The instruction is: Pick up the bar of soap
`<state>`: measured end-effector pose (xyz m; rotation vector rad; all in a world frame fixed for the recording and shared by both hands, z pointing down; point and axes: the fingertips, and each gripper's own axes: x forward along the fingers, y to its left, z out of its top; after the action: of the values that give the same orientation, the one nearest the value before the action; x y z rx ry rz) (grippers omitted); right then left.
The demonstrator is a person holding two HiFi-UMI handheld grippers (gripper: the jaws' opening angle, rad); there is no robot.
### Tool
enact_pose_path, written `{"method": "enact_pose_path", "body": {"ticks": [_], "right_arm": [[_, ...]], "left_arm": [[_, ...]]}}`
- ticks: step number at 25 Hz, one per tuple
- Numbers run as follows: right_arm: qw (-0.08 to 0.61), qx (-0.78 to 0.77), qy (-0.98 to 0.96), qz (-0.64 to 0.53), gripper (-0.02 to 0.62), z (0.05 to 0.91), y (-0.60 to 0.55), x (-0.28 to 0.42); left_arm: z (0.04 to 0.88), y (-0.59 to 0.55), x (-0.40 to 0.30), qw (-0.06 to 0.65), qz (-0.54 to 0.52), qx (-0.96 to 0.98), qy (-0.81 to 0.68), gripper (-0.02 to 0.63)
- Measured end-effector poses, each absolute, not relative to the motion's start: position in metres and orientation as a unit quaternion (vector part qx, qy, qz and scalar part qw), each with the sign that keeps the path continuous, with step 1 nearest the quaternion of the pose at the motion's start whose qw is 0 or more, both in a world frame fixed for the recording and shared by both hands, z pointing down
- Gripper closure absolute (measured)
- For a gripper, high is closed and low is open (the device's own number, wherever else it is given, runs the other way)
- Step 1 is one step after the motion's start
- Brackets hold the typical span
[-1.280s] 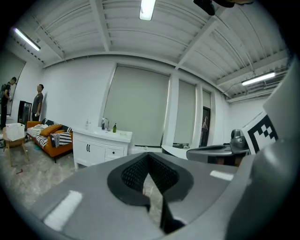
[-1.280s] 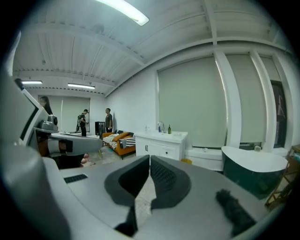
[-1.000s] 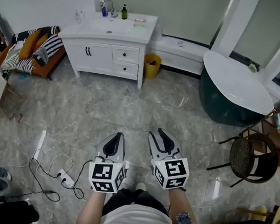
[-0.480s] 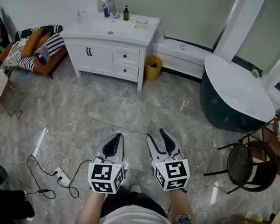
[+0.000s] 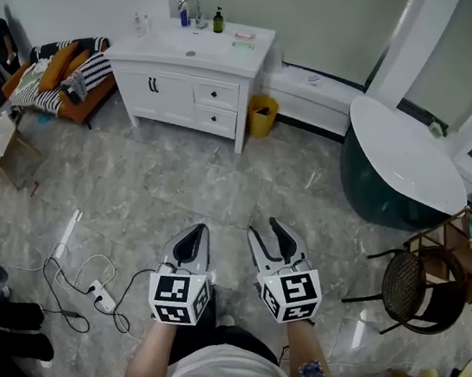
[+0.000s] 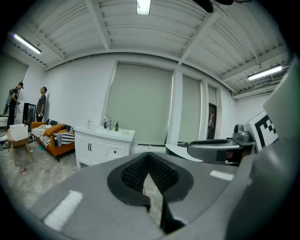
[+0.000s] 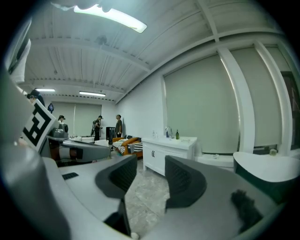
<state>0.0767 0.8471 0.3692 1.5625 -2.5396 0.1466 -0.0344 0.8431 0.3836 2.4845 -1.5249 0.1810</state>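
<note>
The head view looks down on the left gripper (image 5: 197, 230) and the right gripper (image 5: 268, 229), side by side over the grey stone floor (image 5: 174, 192). Far ahead stands a white cabinet (image 5: 188, 94) with a sink. The bar of soap (image 5: 244, 35) looks like a tiny pale block on the cabinet top, right of the green bottle (image 5: 218, 20). It is too small to see well.

Only this view shows the plug strip (image 5: 104, 297) with wires on the floor at the left. It also shows the round chair (image 5: 419, 283) at the right and the yellow bin (image 5: 262, 115) just beside the cabinet.

The left gripper view shows its jaws pressed together with nothing in them. It also shows 2 people (image 6: 42, 99) standing past the orange sofa (image 6: 52, 130). The right gripper view shows its jaws apart and empty; they have just been opening.

The floor between the grippers and the cabinet is wide. The dark tub (image 5: 383, 195) sits at the right, well apart from both grippers.
</note>
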Motion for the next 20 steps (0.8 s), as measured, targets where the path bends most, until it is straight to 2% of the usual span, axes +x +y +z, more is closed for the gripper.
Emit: {"method": "enact_pose_path", "body": {"ticks": [5,20], "right_arm": [[0.048,0.524,-0.849,0.05,0.416,0.361,0.827,0.077],[0.089,0.543,-0.835,0.032,0.416,0.37,0.727,0.067]], "left_arm": [[0.38,0.821,-0.037,0.097,0.058,0.849,-0.516,0.598],[0.389,0.714,-0.041,0.109,0.054,0.857,-0.5,0.598]]}}
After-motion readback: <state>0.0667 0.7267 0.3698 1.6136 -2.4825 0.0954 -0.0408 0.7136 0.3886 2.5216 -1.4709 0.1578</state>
